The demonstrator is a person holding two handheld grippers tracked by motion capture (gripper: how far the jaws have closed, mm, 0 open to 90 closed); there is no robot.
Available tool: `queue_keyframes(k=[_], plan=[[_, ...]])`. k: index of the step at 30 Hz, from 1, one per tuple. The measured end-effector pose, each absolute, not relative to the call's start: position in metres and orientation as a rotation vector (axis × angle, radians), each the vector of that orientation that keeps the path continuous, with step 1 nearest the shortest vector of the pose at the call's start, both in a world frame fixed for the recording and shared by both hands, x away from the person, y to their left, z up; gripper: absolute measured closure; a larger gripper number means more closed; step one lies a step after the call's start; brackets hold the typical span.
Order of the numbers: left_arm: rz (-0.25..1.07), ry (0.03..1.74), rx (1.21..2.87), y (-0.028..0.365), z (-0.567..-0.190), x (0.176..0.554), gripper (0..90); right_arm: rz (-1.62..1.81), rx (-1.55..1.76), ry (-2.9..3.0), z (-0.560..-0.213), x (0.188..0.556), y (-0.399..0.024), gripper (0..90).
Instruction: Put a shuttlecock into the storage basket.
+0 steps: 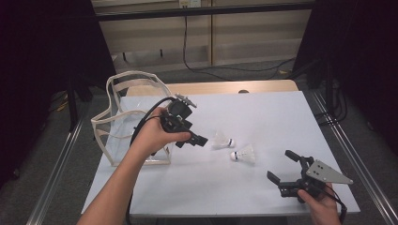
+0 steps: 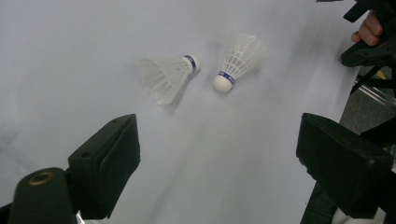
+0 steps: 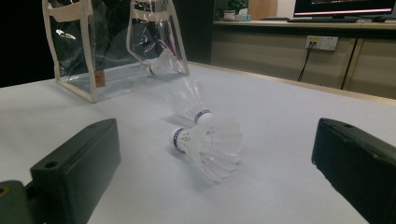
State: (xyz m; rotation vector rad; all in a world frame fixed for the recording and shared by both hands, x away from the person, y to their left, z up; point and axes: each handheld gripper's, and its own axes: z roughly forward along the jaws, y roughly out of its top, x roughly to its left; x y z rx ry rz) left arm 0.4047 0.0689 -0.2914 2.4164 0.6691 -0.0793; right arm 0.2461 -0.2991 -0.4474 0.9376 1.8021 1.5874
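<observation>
Two white shuttlecocks with blue bands lie side by side on the white table [image 1: 263, 117]. One shuttlecock [image 1: 223, 140] [image 2: 168, 77] [image 3: 189, 102] lies closer to the bag. The other shuttlecock [image 1: 244, 153] [image 2: 240, 58] [image 3: 208, 144] lies closer to my right gripper. My left gripper [image 1: 195, 139] [image 2: 217, 154] hovers just left of them with its jaws wide apart and nothing between them. My right gripper [image 1: 280, 165] [image 3: 215, 158] stands open near the front right edge, pointed at the pair, holding nothing.
A clear plastic bag [image 1: 131, 117] [image 3: 116, 46] with cream trim stands at the table's left edge. A third shuttlecock [image 3: 161, 65] lies inside it. The right hand and its gripper [image 2: 369, 42] show far off in the left gripper view.
</observation>
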Motion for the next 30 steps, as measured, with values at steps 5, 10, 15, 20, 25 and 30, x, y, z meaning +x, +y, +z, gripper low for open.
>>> queue_keyframes(k=[5, 10, 15, 20, 25, 30], plan=[[-0.087, 0.677, 2.402, 0.066, -0.298, 0.404, 13.0, 1.591, 0.940, 1.803, -0.447, 0.246, -0.299, 0.7], [-0.082, 0.666, 2.412, 0.064, -0.303, 0.404, 12.8, 1.591, 0.940, 1.803, -0.447, 0.246, -0.299, 0.7], [-0.080, 0.662, 2.411, 0.062, -0.310, 0.404, 12.2, 1.594, 0.943, 1.800, -0.447, 0.246, -0.299, 0.7], [-0.078, 0.659, 2.406, 0.061, -0.316, 0.404, 11.7, 1.590, 0.941, 1.802, -0.447, 0.246, -0.299, 0.7], [-0.084, 0.669, 2.390, 0.057, -0.322, 0.402, 11.2, 1.594, 0.940, 1.802, -0.447, 0.246, -0.299, 0.7], [-0.087, 0.656, 2.400, 0.055, -0.328, 0.402, 10.9, 1.595, 0.941, 1.801, -0.447, 0.246, -0.299, 0.7]])
